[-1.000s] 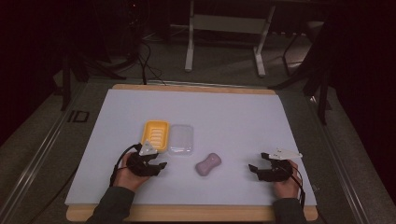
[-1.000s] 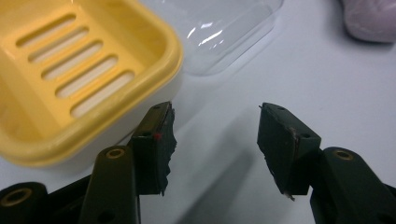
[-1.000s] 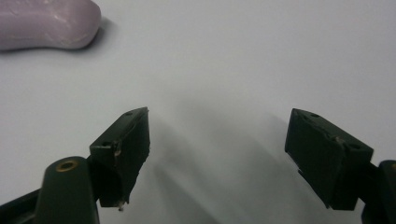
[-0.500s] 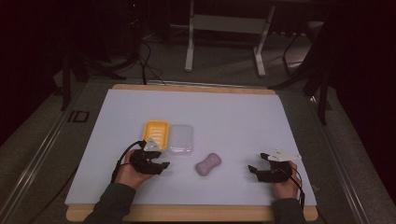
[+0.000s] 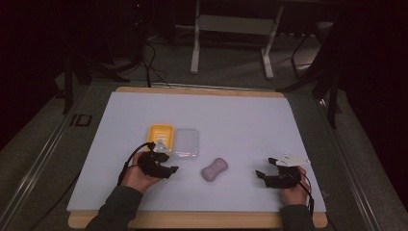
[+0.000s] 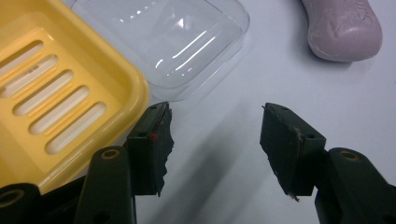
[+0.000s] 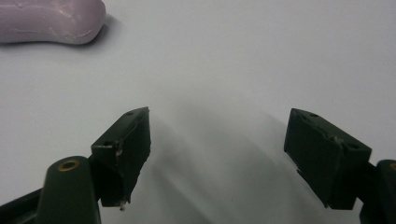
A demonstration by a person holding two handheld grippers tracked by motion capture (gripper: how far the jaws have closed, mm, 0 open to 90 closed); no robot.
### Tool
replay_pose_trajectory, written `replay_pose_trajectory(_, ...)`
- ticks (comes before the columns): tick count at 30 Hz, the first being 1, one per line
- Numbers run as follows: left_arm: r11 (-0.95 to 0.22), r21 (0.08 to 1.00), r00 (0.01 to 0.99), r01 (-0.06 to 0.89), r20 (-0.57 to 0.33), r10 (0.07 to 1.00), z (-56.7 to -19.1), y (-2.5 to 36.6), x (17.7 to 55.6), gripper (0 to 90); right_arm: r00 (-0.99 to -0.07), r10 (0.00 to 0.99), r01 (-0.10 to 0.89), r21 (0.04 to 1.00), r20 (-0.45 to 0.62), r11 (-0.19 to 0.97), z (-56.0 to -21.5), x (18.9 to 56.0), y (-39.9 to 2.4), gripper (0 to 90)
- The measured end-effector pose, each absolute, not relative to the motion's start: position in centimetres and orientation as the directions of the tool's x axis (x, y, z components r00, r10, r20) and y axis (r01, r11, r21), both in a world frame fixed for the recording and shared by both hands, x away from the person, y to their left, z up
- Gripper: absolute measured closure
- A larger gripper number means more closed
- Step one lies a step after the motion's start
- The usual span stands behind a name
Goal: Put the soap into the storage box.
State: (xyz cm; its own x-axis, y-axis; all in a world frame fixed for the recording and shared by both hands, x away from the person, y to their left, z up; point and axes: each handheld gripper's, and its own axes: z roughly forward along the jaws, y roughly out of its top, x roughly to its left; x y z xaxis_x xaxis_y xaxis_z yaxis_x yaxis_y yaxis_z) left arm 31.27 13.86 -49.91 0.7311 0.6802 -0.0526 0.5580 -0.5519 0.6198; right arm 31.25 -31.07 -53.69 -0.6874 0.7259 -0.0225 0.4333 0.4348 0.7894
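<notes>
We found the pale lilac, waisted bar of soap [image 5: 215, 169] lying flat on the white table sheet [image 5: 240, 120], about midway between the two hands and touched by neither gripper. In the left gripper view the same bar [image 6: 343, 28] sat at the upper right, well ahead of the jaws; in the right gripper view it [image 7: 49, 21] lay at the upper left corner.

Behind and to the left of the soap we saw the clear plastic lid [image 5: 186, 143], open side up, lying just beside the yellow slotted plastic soap dish [image 5: 159, 134]; their edges looked to be touching.

The left gripper [image 5: 163, 166] hovered close to the near edge of the dish, its jaws spread wide with nothing between them. One jaw tip sat just beside the rim of the yellow dish [image 6: 60, 107].

The right gripper [image 5: 269, 177] rested low over bare sheet to the right of the soap, jaws likewise parted and empty.

A wooden board edge [image 5: 192, 219] framed the sheet.
</notes>
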Motion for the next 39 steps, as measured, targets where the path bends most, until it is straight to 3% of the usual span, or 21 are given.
replay_pose_trajectory(39,-0.628,0.568,0.779,0.531,-0.038,0.625,-48.2,9.8,32.7,42.7,-0.688,0.725,0.427,0.791,-0.029,0.437,-53.7,31.2,-31.0,22.5)
